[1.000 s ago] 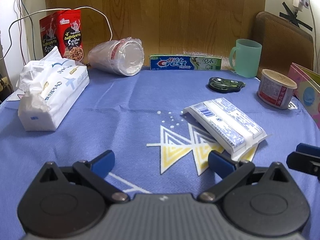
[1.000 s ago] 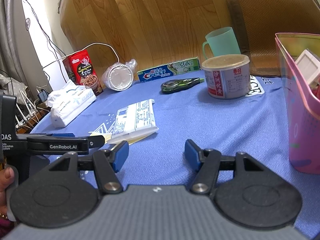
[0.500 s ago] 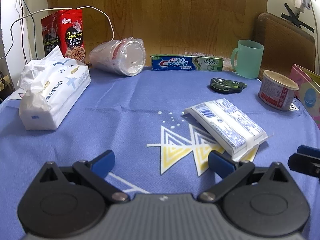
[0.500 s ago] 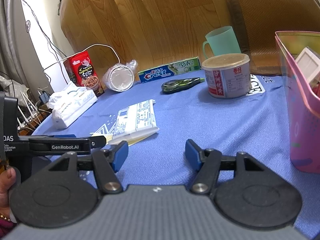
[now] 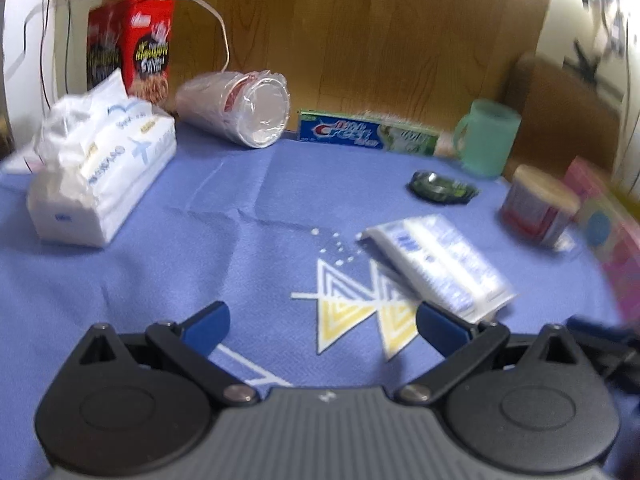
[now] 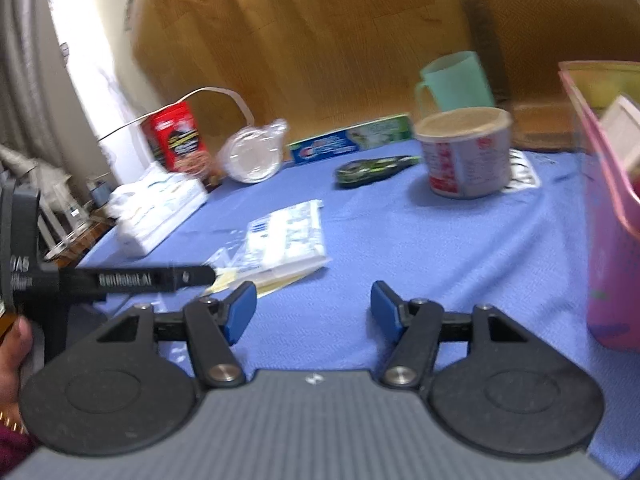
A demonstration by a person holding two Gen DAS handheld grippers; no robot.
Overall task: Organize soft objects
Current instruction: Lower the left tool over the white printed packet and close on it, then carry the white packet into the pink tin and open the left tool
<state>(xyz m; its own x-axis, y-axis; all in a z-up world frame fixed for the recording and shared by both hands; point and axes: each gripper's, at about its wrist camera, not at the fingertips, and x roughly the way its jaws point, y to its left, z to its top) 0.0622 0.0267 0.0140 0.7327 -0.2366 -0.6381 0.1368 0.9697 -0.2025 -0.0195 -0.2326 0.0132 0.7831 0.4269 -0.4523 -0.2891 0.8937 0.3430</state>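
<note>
A white soft tissue pack [image 5: 100, 172] lies at the far left of the blue cloth; it also shows in the right wrist view [image 6: 160, 208]. A flat white and blue soft packet [image 5: 436, 264] lies mid-table, just beyond my left gripper's right finger, and in the right wrist view [image 6: 286, 240]. My left gripper [image 5: 324, 326] is open and empty, low over the cloth. My right gripper [image 6: 312, 312] is open and empty, to the right of the packet. A pink basket [image 6: 600, 208] stands at the right edge.
Along the back stand a red snack box [image 5: 146, 52], a bagged stack of cups [image 5: 240, 108], a Crest toothpaste box [image 5: 360, 134], a green mug [image 5: 488, 140] and a can [image 5: 536, 204]. A dark green tape dispenser [image 5: 442, 188] lies near the mug.
Both views are now blurred by motion. The left gripper has shifted slightly forward and left. Both grippers stay open and nothing was taken hold of.
</note>
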